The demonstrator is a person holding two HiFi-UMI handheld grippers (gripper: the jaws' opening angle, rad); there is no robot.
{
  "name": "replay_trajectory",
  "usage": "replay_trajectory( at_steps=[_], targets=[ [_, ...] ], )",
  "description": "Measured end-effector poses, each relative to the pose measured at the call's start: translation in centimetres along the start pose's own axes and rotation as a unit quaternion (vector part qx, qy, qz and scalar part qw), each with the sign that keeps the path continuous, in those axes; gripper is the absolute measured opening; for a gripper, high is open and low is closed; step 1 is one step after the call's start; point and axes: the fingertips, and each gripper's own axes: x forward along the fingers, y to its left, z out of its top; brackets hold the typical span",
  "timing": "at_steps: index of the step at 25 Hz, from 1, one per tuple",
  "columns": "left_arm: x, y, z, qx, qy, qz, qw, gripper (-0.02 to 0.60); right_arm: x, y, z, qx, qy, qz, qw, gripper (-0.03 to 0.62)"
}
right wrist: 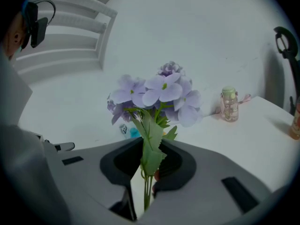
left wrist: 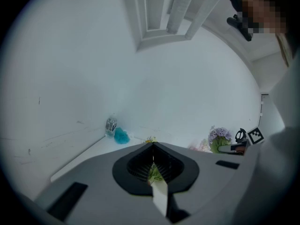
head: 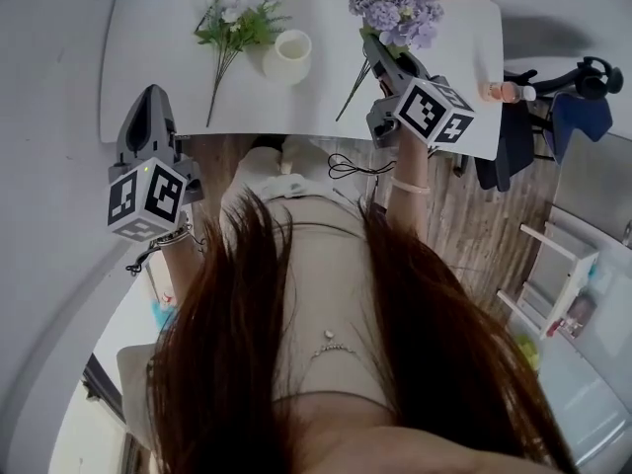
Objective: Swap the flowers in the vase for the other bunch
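Holds the purple flowers (right wrist: 159,90) by the stems in the right gripper (right wrist: 147,172), at two o'clock from the vase (head: 287,55). Carries the left gripper (left wrist: 153,161) closed on nothing, at eight o'clock. Has the white bunch (head: 235,26) lying on the table (head: 148,57) at ten o'clock.

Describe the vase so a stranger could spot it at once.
Start at the white table. Near its middle stands the vase, between the green bunch lying flat and the purple bunch. It is the only short cream cylinder there, open-topped and empty.

Purple bunch (right wrist: 154,93) upright in right claw (right wrist: 143,170)
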Motion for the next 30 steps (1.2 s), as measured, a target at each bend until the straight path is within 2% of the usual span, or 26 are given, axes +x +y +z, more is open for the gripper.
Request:
replay_trajectory(
  at_steps=[11, 18, 24, 30],
  targets=[
    [-1.6, -0.4, -0.4, -0.009, -0.013, 0.024, 0.9996, 0.005, 0.2, 1.1, 3.8, 0.023, -0.061, 0.064, 0.996, 0.086],
    [-2.6, -0.3, -0.8, -0.011, -0.009, 0.036, 0.9992, 0.005, -0.1, 1.7, 5.1, 0.036, -0.087, 0.089, 0.992, 0.085],
    [-2.8, -0.1, -0.9, -0.012, -0.008, 0.042, 0.9990, 0.005, -1.0, 2.6, 7.8, 0.043, -0.140, 0.112, 0.983, 0.084],
    [-2.8, 0.1, -0.9, -0.015, -0.011, 0.041, 0.9990, 0.005, -1.9, 4.7, 10.6, 0.026, -0.195, 0.139, 0.971, 0.084]
  ],
)
